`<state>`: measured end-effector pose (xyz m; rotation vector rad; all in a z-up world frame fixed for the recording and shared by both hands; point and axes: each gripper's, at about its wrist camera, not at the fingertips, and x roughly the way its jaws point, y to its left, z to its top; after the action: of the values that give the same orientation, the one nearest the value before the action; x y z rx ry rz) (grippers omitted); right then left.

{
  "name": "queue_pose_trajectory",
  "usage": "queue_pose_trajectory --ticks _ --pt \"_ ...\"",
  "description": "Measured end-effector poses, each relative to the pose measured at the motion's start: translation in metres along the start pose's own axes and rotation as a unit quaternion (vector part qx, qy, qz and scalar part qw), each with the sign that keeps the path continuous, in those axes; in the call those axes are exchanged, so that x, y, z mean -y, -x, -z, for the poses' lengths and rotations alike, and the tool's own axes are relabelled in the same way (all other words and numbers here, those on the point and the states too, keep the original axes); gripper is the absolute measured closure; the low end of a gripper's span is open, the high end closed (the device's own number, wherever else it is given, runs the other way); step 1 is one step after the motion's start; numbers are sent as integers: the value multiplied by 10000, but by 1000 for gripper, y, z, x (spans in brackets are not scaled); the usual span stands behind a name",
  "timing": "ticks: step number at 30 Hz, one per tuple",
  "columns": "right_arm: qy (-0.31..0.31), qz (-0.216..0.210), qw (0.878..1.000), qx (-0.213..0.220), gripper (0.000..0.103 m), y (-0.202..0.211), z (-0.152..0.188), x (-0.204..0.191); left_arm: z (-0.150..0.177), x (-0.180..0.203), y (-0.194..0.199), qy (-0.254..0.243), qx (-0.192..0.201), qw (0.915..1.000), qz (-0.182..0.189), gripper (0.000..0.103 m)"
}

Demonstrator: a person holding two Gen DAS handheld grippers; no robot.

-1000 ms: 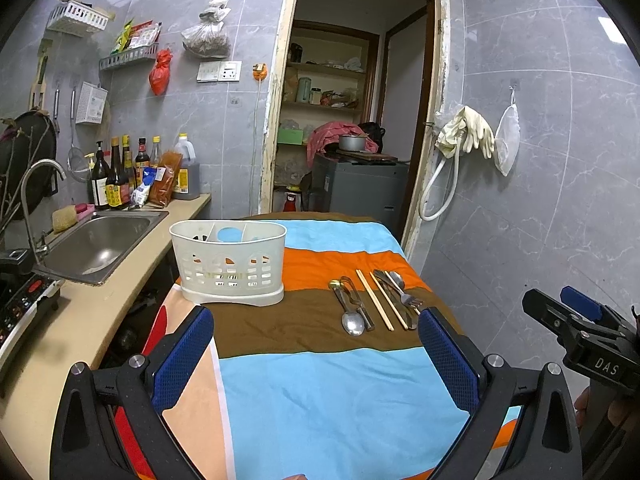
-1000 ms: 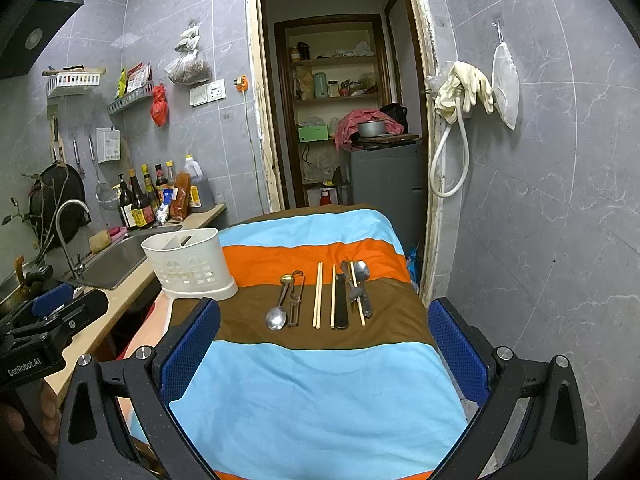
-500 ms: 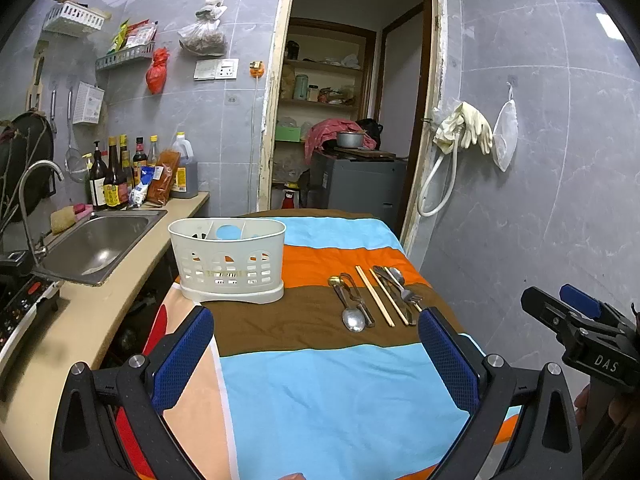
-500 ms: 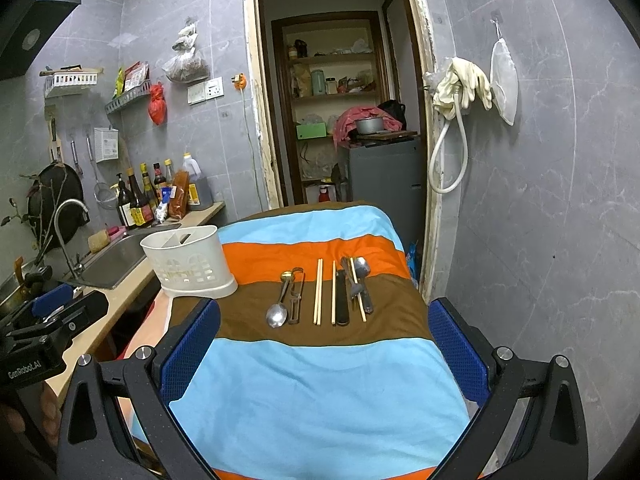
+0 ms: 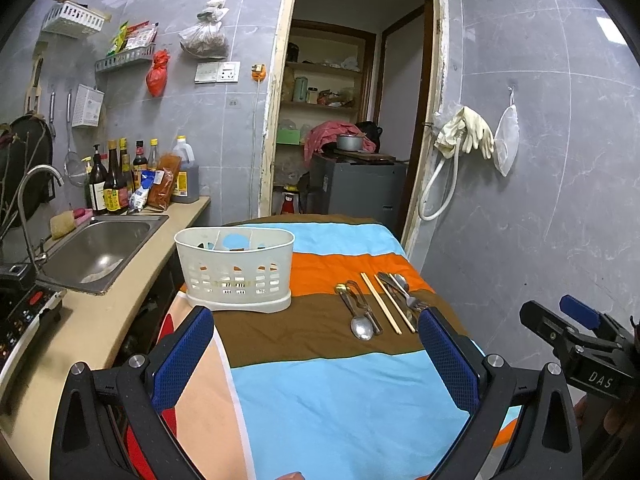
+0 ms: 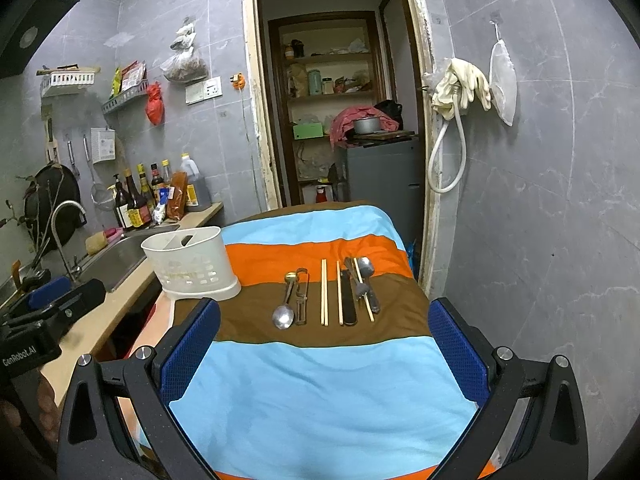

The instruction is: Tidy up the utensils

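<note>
Nothing shifted since before, utensils (image 6: 326, 292) beyond both grippers' wide-apart, empty jaws, basket (image 5: 236, 266) left

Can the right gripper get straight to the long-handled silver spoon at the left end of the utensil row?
Probably yes. The right gripper is open, holds nothing, and faces the row; only bare striped cloth lies before the silver spoon. A metal utensil lies close alongside, so the fingers have little room.

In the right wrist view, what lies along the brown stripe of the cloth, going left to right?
White caddy → spoon → tongs-like metal piece → chopstick pair → single chopstick → dark flat utensil; the rightmost cutlery overlaps.
</note>
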<state>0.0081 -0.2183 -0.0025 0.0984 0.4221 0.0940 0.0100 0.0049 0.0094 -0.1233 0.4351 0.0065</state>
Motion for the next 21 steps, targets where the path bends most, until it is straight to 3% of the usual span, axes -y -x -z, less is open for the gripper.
queue_pose_trajectory --ticks 21 --pt "-29 236 9997 87 1 -4 -28 -17 -16 -16 -27 -155 -131 9996 178 0"
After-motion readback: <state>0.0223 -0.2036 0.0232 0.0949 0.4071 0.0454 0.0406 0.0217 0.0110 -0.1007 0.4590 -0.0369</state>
